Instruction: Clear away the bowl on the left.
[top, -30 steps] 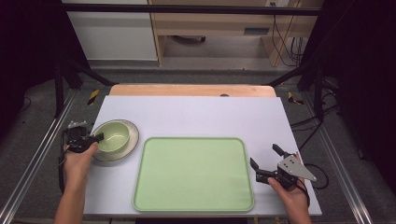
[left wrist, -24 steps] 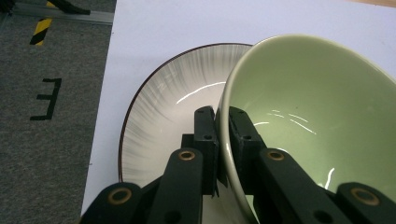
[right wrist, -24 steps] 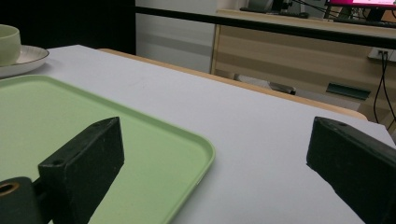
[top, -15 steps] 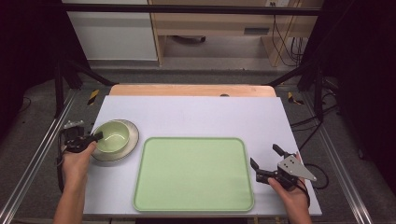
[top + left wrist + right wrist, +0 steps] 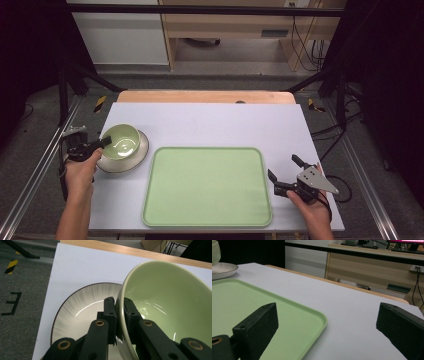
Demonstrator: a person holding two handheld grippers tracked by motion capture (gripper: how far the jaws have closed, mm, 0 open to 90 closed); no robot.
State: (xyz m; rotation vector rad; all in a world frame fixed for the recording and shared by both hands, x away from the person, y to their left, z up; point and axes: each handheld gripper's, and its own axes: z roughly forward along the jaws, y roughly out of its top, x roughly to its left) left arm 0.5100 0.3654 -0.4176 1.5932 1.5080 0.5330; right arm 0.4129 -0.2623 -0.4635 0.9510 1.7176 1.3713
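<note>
The white table carries the broad green tray at its near middle; to the tray's left sits the white plate with the green bowl over it, tipped up on the side away from the left gripper, whose two black jaws are clamped together on the bowl's rim, one pad inside, one outside. The right gripper rests beside the tray's right edge, jaws spread wide, nothing between them.

The grip is the worry: a thin pinch on one edge of a heavy glazed bowl lets it swing or slide out of the pads, and a drop from here would likely strike the plate and chip both; whether the bowl's foot is quite clear of the plate I cannot tell from the left gripper view. A quick lift might also drag the plate toward the table's left edge, which lies near, with only floor beyond.

Room is kinder to the right; the tray lies bare and just beside the plate, its raised lip the one thing to clear; the far half of the table is open; the right gripper stands well apart from that path.
</note>
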